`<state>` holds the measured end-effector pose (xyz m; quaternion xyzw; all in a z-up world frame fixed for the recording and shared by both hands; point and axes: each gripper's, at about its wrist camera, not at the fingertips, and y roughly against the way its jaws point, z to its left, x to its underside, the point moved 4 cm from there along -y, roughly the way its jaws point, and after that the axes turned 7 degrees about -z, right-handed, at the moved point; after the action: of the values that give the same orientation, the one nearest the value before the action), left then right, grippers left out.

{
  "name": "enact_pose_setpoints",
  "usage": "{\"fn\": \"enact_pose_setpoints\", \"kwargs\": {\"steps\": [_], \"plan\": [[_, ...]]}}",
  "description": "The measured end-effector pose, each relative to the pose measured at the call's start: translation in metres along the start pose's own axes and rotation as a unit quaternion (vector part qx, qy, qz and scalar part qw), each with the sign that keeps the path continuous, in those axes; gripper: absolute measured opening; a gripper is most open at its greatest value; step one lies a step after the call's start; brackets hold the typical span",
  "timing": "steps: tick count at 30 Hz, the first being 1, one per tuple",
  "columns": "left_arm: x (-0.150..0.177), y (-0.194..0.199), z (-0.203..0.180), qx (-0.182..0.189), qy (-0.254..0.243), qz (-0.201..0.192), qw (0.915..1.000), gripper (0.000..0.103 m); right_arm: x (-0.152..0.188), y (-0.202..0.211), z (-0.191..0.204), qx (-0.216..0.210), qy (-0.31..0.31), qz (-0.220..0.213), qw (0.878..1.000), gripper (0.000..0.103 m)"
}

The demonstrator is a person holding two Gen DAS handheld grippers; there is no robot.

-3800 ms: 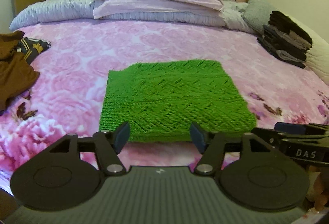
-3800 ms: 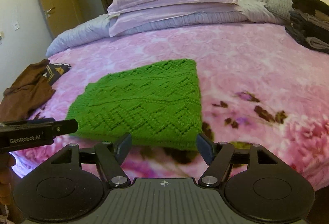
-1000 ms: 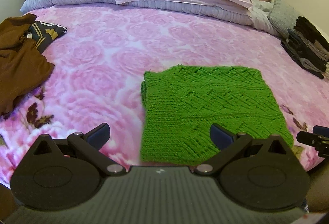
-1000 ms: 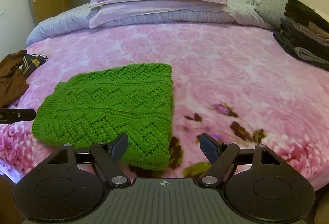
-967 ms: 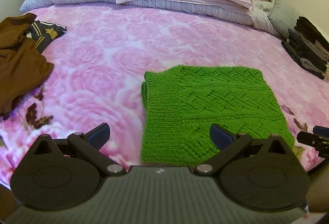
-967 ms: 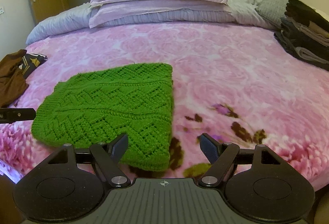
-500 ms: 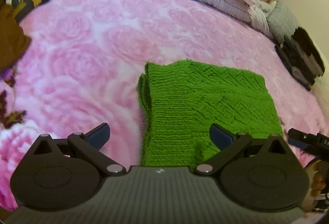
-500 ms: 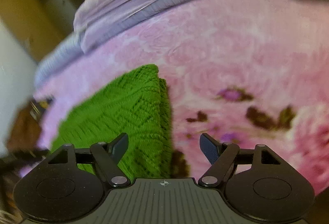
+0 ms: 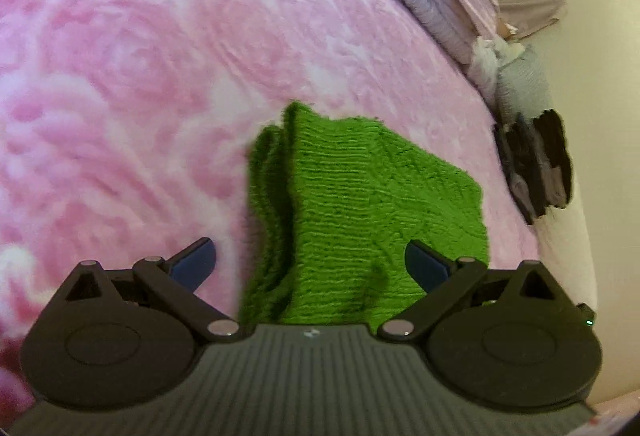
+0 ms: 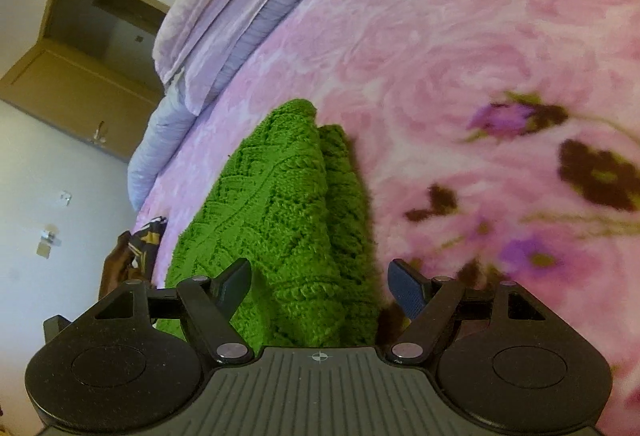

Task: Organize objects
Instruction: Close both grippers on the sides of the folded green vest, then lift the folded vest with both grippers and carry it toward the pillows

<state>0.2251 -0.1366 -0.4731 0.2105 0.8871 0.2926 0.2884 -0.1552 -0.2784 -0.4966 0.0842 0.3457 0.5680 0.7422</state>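
While both tongs (image 9: pixel 310 262) (image 10: pixel 320 288) gape empty, green knit (image 9: pixel 360 204) edges lie btwn jaws.

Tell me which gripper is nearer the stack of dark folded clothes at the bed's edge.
Right, probably. The left gripper straddles the green knit's left edge; the dark clothes stack sits beyond its far side. The right gripper straddles that far edge, but its view doesn't show the stack.

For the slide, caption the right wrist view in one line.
Open right gripper straddles the right edge of the folded green knit on the pink floral blanket.
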Motion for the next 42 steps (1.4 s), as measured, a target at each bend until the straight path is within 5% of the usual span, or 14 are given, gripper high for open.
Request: {"fn": "enact_pose_setpoints", "kwargs": {"steps": [3, 7, 10, 19, 23, 24, 28, 35, 42], "plan": [[-0.001, -0.015, -0.003, 0.04, 0.02, 0.018, 0.9989, 0.086, -0.005, -0.008, -0.003, -0.016, -0.015, 0.002, 1.0, 0.073], [-0.002, -0.023, -0.005, 0.041, 0.008, 0.021, 0.9989, 0.084, -0.009, -0.015, -0.005, -0.026, -0.026, 0.006, 0.999, 0.072], [-0.003, -0.018, 0.007, 0.049, 0.016, 0.019, 0.9985, 0.064, -0.007, -0.012, -0.006, -0.036, -0.017, 0.013, 0.999, 0.068], [-0.009, -0.039, 0.0, 0.074, 0.026, 0.012, 0.9968, 0.063, -0.005, -0.029, -0.003, -0.057, -0.02, 0.025, 0.998, 0.059], [-0.007, -0.042, -0.005, 0.067, 0.008, 0.01, 0.9977, 0.058, -0.003, -0.04, 0.001, -0.058, -0.015, 0.025, 0.998, 0.046], [-0.005, -0.04, -0.006, 0.063, 0.0, 0.007, 0.998, 0.051, -0.001, -0.041, 0.002, -0.057, -0.012, 0.024, 0.998, 0.037], [0.002, -0.025, -0.006, 0.067, -0.001, -0.007, 0.9977, 0.032, 0.004, -0.034, 0.001, -0.063, -0.03, 0.011, 0.998, 0.027], [0.009, -0.016, -0.052, 0.072, -0.058, -0.018, 0.9956, 0.029, -0.002, -0.001, 0.018, -0.062, -0.006, -0.028, 0.998, 0.025], [0.012, -0.063, -0.119, 0.096, -0.078, 0.0, 0.9924, 0.028, -0.047, 0.038, -0.015, -0.054, -0.025, -0.07, 0.996, 0.025]]}}
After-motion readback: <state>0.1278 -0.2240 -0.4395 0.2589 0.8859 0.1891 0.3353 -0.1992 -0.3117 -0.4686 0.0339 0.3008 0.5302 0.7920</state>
